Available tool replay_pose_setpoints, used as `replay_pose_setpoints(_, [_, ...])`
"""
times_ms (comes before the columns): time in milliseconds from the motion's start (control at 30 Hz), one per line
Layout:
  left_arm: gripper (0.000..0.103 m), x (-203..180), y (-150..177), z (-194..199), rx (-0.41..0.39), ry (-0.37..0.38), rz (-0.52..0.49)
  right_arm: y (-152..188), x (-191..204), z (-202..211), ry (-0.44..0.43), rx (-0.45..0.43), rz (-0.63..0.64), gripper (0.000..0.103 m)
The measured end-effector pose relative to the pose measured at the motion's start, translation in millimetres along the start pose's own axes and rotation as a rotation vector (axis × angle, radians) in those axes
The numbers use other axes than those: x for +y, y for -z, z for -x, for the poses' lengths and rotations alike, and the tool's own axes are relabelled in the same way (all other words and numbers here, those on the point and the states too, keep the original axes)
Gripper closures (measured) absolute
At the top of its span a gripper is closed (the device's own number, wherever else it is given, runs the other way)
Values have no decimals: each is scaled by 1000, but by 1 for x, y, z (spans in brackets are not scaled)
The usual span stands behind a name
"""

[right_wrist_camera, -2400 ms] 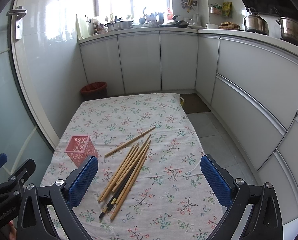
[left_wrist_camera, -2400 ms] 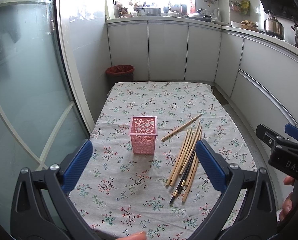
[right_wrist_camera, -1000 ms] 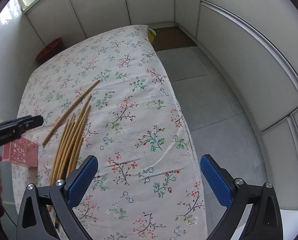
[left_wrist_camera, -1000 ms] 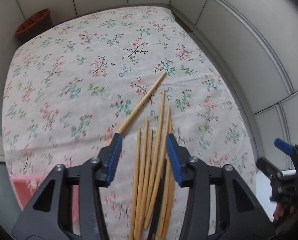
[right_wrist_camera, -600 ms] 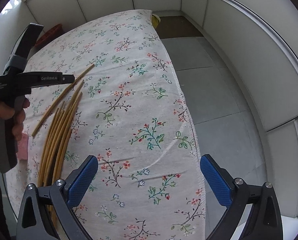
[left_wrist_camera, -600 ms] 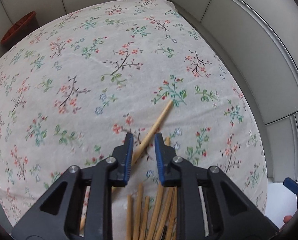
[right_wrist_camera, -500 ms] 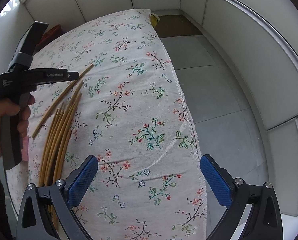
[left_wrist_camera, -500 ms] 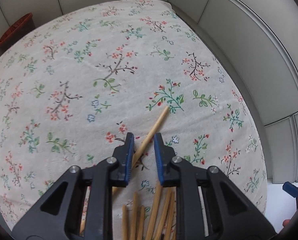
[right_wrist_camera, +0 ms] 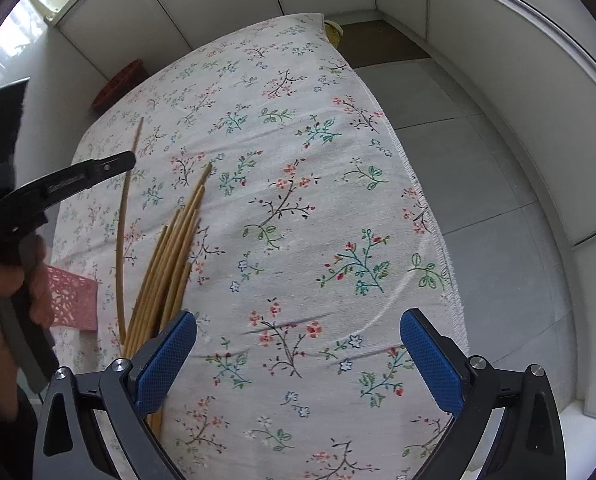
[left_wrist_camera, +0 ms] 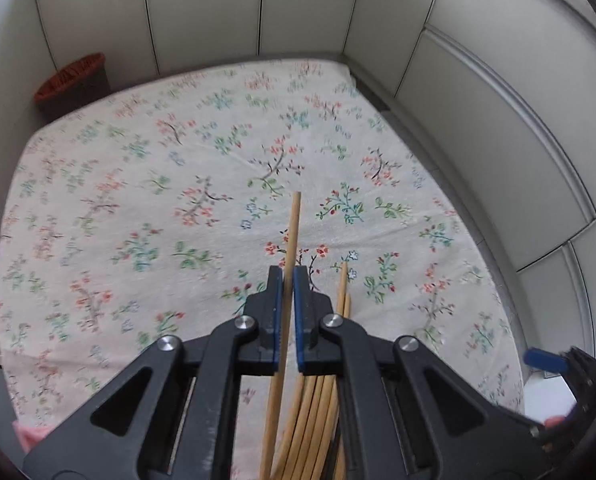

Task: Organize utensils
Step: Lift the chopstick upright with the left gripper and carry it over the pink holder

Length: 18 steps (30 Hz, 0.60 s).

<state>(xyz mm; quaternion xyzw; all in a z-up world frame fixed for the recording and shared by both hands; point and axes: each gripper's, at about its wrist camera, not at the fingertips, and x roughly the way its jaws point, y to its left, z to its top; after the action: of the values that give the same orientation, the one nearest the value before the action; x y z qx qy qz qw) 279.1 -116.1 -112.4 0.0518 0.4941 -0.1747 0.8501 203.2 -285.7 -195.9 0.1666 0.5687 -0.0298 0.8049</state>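
My left gripper [left_wrist_camera: 287, 276] has its blue pads pinched nearly together on one chopstick [left_wrist_camera: 291, 240], which runs up between the fingers and pokes out well past the tips. From the right wrist camera I see that same stick [right_wrist_camera: 124, 216] angled up off the cloth, the black left gripper [right_wrist_camera: 126, 159] crossing it near its upper end. The stick's lower end is hard to place: in the left view it disappears behind the gripper body, and in the right view I can't tell whether it touches the cloth.

Just to the right of my left fingers lies the rest of the chopsticks [left_wrist_camera: 318, 404], a loose bundle on the tablecloth [left_wrist_camera: 138, 200]. Most of their length is covered by the gripper frame, so I can't count them from here. The right camera shows them better [right_wrist_camera: 174, 248], fanned side by side, near ends going under my right gripper's left finger.

My right gripper [right_wrist_camera: 298, 354] is spread wide with nothing between the pads, hovering over the floral cloth near its right edge.

The pink holder [right_wrist_camera: 74, 300] sits left of the bundle, partly blocked by the hand on the left gripper [right_wrist_camera: 10, 284]. In the left view only a pink corner [left_wrist_camera: 30, 434] shows at the bottom edge. A red bin [left_wrist_camera: 72, 80] stands beyond the table's far left corner.
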Motion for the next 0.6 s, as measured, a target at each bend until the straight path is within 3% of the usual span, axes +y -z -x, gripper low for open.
replay_pose_setpoints(167, [97, 3, 20, 68, -117, 14, 14, -2, 19, -7, -54, 3, -5, 7])
replay_pose_setpoints(433, [98, 28, 81, 140, -279, 57, 118, -1, 60, -41, -144, 72, 11, 53])
replay_pose_setpoints(600, [98, 48, 97, 152, -328, 100, 181, 1, 77, -57, -138, 95, 20, 70])
